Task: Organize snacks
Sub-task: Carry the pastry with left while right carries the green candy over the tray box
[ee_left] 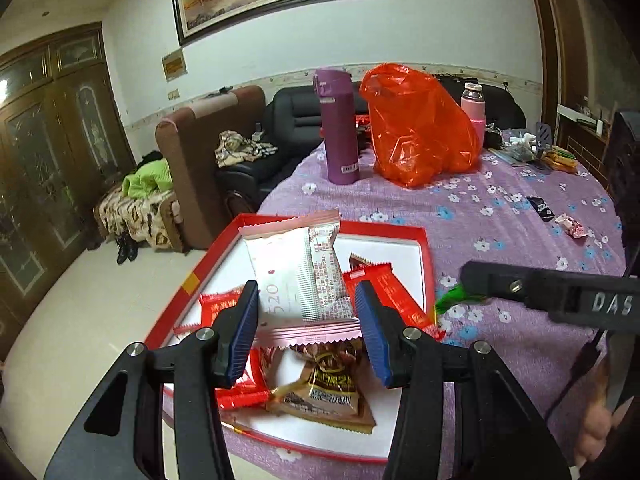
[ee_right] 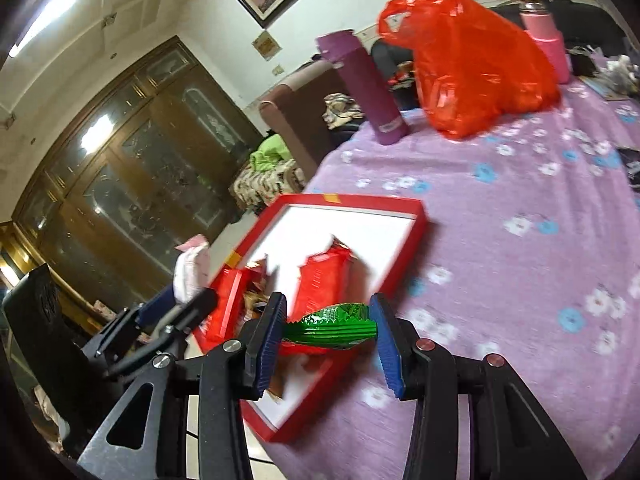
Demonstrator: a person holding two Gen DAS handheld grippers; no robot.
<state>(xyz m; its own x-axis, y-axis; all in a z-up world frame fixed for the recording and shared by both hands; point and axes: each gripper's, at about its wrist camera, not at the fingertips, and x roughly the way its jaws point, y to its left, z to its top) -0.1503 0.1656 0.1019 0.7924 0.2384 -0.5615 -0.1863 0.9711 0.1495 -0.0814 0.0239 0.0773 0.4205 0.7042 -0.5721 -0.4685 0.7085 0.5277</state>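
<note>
Black claw [ee_left: 308, 320], blue ribbed pads [ee_left: 244, 332], silver screws [ee_left: 206, 334]

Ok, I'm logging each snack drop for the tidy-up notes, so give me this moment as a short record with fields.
Left gripper: shut on white and pink snack packet, above the box
Right gripper: shut on green foil-wrapped snack
Container: shallow red cardboard box with white floor
Already in box: red wrapped bars, brown nut packet
Surface: purple floral tablecloth
Behind: purple flask, orange plastic bag
</note>
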